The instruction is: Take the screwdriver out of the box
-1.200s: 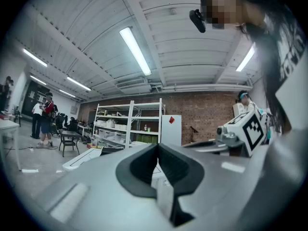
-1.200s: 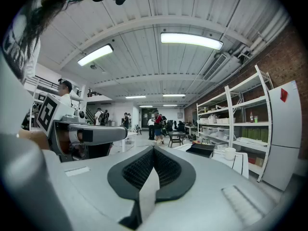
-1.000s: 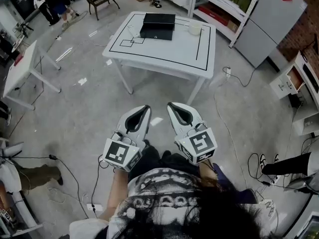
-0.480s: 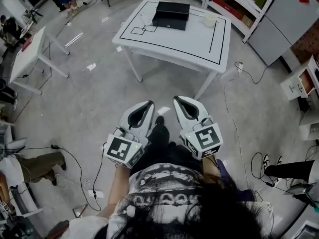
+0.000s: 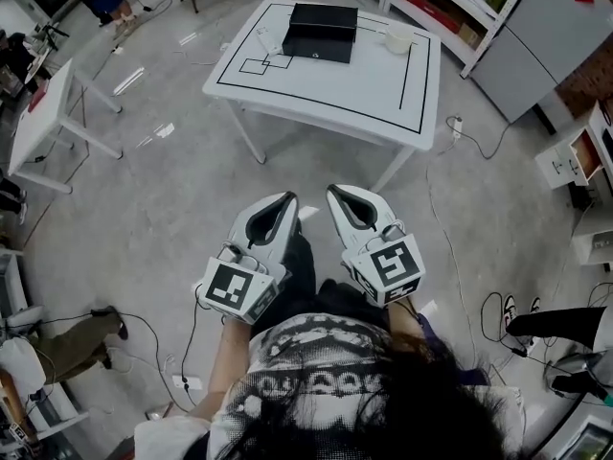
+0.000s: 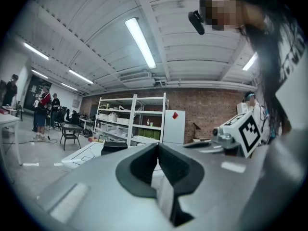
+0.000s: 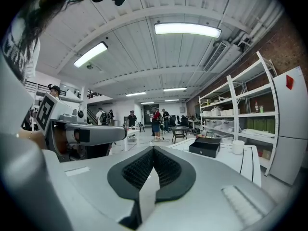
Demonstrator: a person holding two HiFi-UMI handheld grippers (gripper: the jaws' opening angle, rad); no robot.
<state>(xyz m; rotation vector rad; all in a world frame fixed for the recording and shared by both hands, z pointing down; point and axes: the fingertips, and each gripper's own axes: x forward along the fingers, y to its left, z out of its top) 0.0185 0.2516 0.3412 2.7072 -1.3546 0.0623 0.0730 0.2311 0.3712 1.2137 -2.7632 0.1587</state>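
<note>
The black box (image 5: 324, 33) stands lid down at the far edge of a white table (image 5: 316, 89), some way ahead of me. No screwdriver shows. My left gripper (image 5: 286, 200) and right gripper (image 5: 334, 193) are held side by side over the floor, well short of the table, both pointing toward it. Each is shut with nothing between its pads. Past the closed left gripper (image 6: 158, 146) in the left gripper view, the box (image 6: 114, 147) is small and far off. In the right gripper view the box (image 7: 204, 146) lies beyond the closed right gripper (image 7: 153, 149).
A white cup (image 5: 399, 38) stands on the table right of the box. Shelving (image 5: 450, 8) and a grey cabinet (image 5: 522, 36) line the far right. A small white table (image 5: 43, 113) is at left. Cables (image 5: 460, 142) trail on the floor, and people stand far off.
Both grippers have been carried forward toward the table, still side by side and shut. The floor and the small table at left have slid back in the head view.
</note>
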